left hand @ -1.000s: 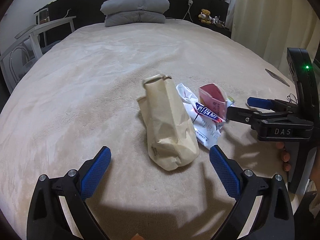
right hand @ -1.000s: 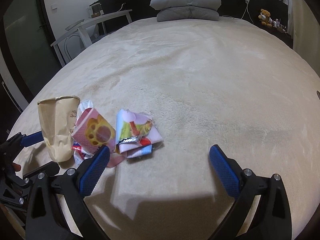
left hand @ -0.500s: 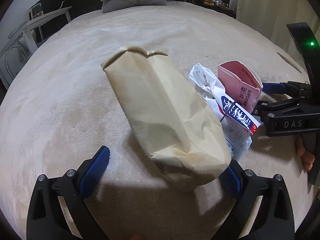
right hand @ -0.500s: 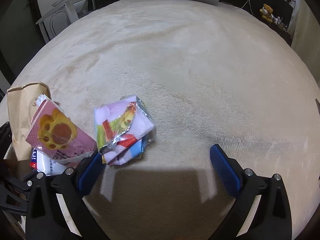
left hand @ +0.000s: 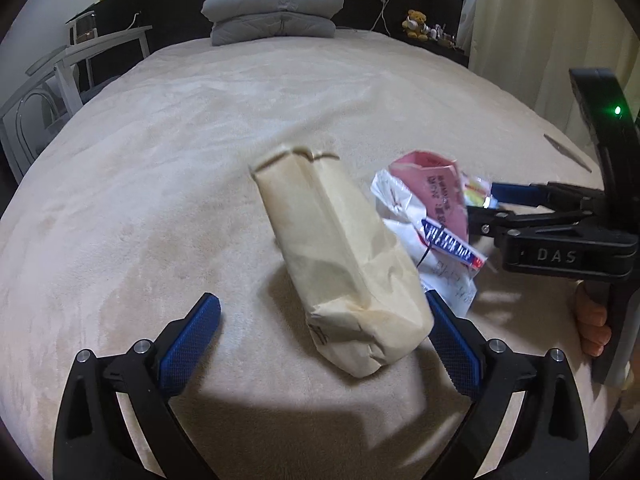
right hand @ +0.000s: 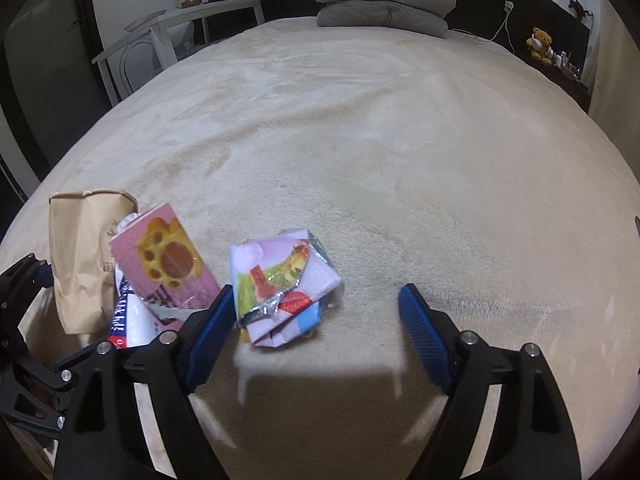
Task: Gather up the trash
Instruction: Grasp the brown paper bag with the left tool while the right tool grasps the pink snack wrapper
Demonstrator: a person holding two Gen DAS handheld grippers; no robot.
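My left gripper (left hand: 320, 344), black frame, blue ribbed pads, silver screws, right gripper (right hand: 316, 320) alike, "DAS" embossed, green LED, bare fingertips (left hand: 592, 320)

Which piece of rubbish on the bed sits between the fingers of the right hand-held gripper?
The crumpled pink foil wrapper with the colourful cartoon print; the pink paw-print carton and brown paper bag lie outside, leftward.

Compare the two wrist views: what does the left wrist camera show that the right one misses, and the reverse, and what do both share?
Only the left wrist view shows the right tool from outside, its green light and the holder's fingers.

Only the right wrist view shows the folded colourful wrapper between that tool's open fingers, and the paw print on the pink pouch.

Both show the brown paper bag, the pouch, the grey pillows and the beige bed.
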